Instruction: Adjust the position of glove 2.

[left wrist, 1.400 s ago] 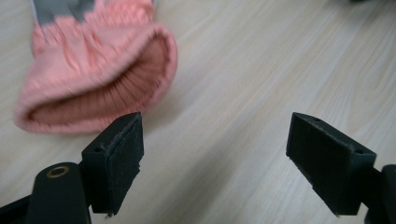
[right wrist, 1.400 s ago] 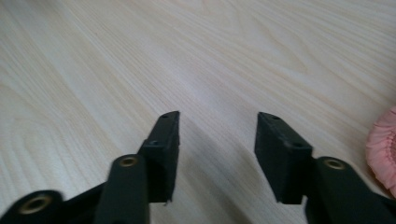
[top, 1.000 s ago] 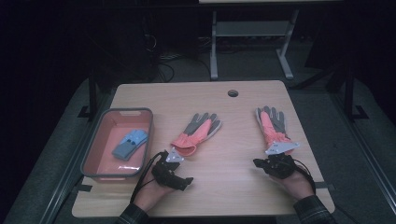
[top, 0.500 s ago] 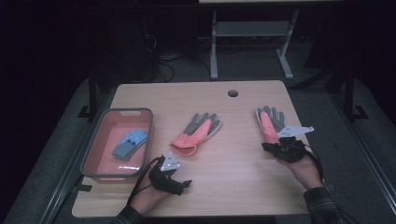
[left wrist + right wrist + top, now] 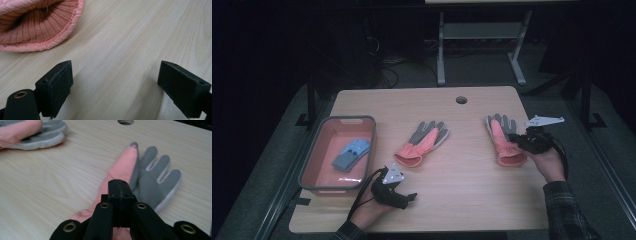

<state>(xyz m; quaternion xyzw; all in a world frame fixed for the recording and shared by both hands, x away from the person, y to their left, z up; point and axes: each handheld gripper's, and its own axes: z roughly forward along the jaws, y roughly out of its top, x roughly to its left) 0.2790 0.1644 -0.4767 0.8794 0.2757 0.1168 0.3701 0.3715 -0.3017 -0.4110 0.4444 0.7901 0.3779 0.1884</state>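
Right gripper (image 5: 518,141) hovering at right of frame, jaws pressed together, nothing between them, tip over cuff end of right glove (image 5: 504,138). Glove lying flat on table (image 5: 462,180), long axis running up frame, fingers pointing away from gripper. Left gripper (image 5: 410,196) sitting lower left, jaws spread wide, empty, near middle glove (image 5: 422,144). Right hand nearer; likely pinching cuff next.
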